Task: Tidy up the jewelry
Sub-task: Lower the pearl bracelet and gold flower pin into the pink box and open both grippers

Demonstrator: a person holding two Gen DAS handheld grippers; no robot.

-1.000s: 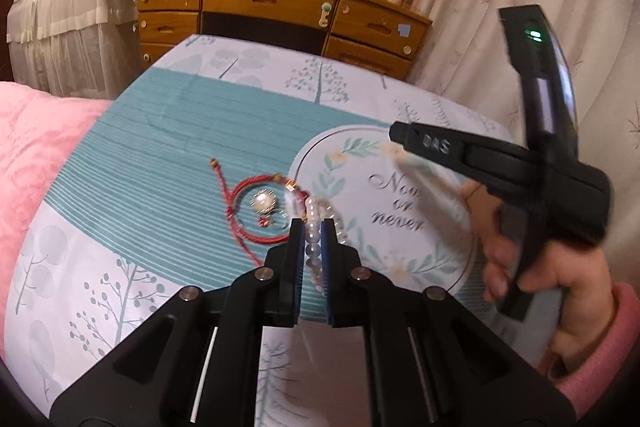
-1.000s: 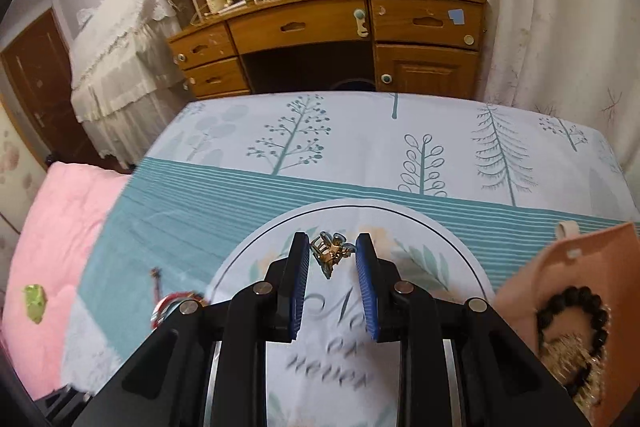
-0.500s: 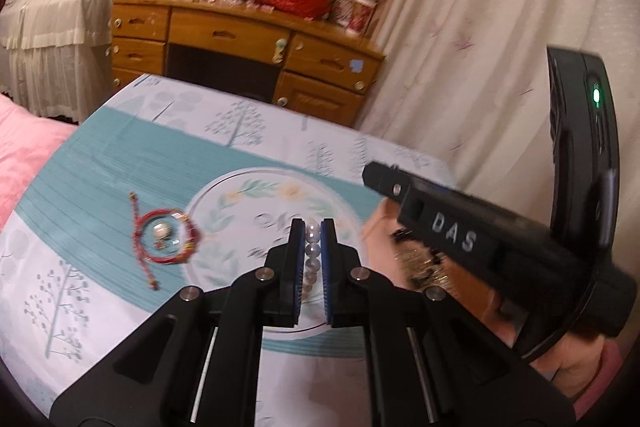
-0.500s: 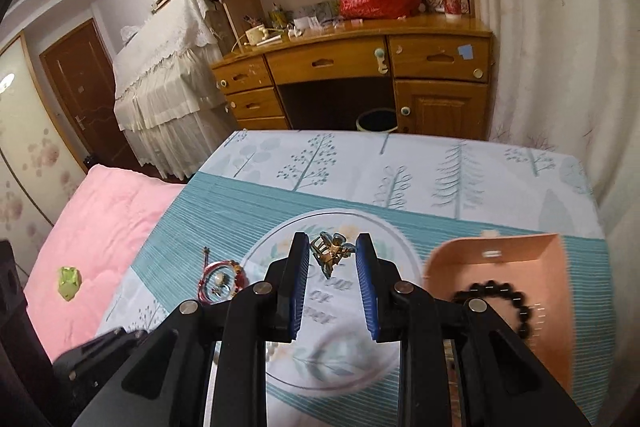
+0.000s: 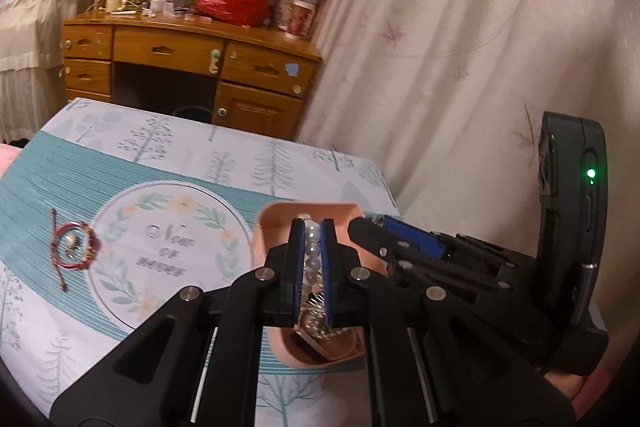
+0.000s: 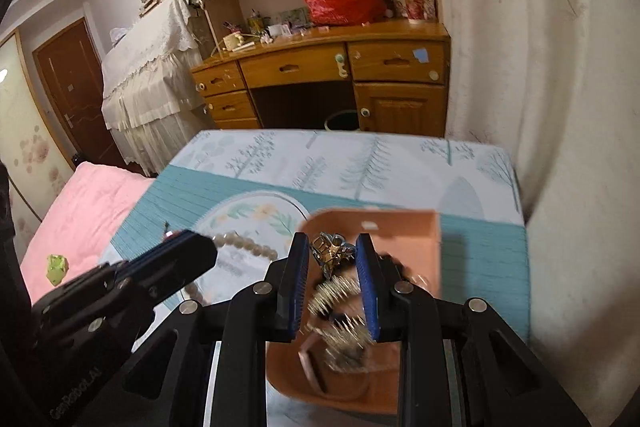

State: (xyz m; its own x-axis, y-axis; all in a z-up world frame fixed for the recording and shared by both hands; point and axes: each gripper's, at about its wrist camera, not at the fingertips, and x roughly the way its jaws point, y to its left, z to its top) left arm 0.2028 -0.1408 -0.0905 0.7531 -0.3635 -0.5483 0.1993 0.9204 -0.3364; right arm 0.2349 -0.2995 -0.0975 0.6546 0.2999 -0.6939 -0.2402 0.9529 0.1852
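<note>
My left gripper [image 5: 313, 227] is shut on a pearl bracelet [image 5: 312, 250] and hangs over the near left part of a peach jewelry box [image 5: 276, 217]. In the right wrist view the pearl bracelet [image 6: 245, 247] dangles from the left gripper [image 6: 192, 251], left of the box. My right gripper [image 6: 332, 247] is shut on a small gold clip [image 6: 330, 254] above the peach box [image 6: 400, 233], which holds gold pieces [image 6: 340, 297] and dark beads. The right gripper [image 5: 370, 223] also shows in the left wrist view. A red cord bracelet [image 5: 74, 249] lies on the bedspread to the left.
The box sits near the bed's right edge, close to a cream curtain [image 5: 460, 47]. A wooden desk [image 6: 320, 67] stands beyond the bed's far end. A pink quilt [image 6: 80, 203] with a small green item [image 6: 56, 267] lies to the left.
Both grippers have risen and travelled right, from over the round print to over the peach box, each still carrying its piece. The red bracelet stays on the bedspread.
</note>
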